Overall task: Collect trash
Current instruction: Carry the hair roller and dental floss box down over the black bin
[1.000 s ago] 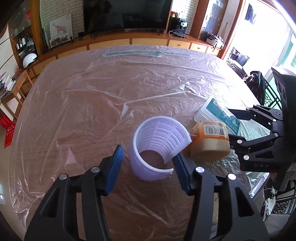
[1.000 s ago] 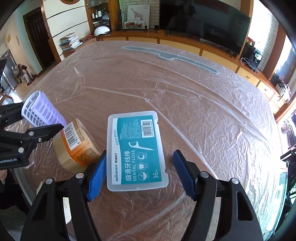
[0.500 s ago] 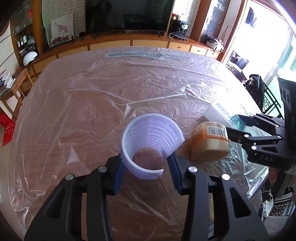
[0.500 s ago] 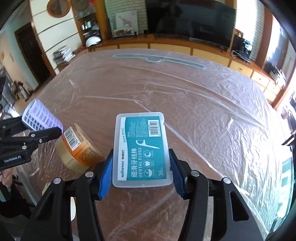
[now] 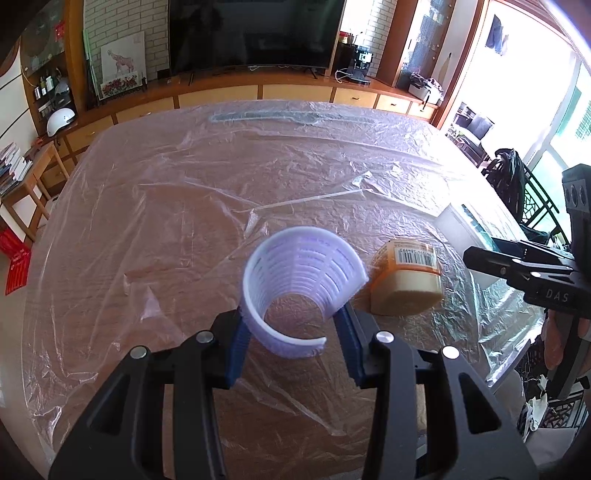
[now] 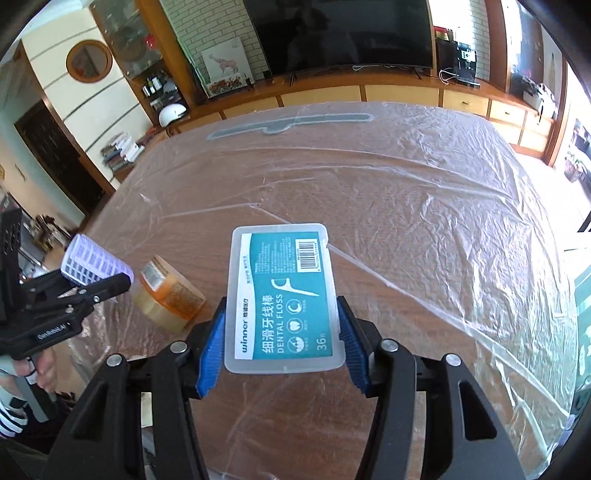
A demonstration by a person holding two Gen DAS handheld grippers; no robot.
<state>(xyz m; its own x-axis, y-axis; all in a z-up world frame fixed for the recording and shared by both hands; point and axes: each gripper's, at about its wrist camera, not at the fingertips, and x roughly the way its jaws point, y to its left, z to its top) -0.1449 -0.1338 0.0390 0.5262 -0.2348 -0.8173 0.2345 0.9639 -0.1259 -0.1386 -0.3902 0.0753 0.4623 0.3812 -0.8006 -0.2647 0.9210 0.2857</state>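
A pale lilac slotted hair roller, split down one side, is clamped between the blue pads of my left gripper, which is shut on it. The same roller shows in the right wrist view, in the left gripper. My right gripper is shut on a flat clear dental floss box with a teal label, lifted off the table. In the left wrist view the box shows edge-on beside the right gripper. An orange roll of tape lies on the table between the two grippers.
The wooden table is covered with wrinkled clear plastic sheet. A grey strip lies under the sheet at the far edge. Beyond stand a low cabinet with a television. A person's hand holds the left gripper's handle.
Both grippers closed: the left on the hair roller, the right on the floss box. The right one then lifted and rolled the box off the table, shifting a little sideways.
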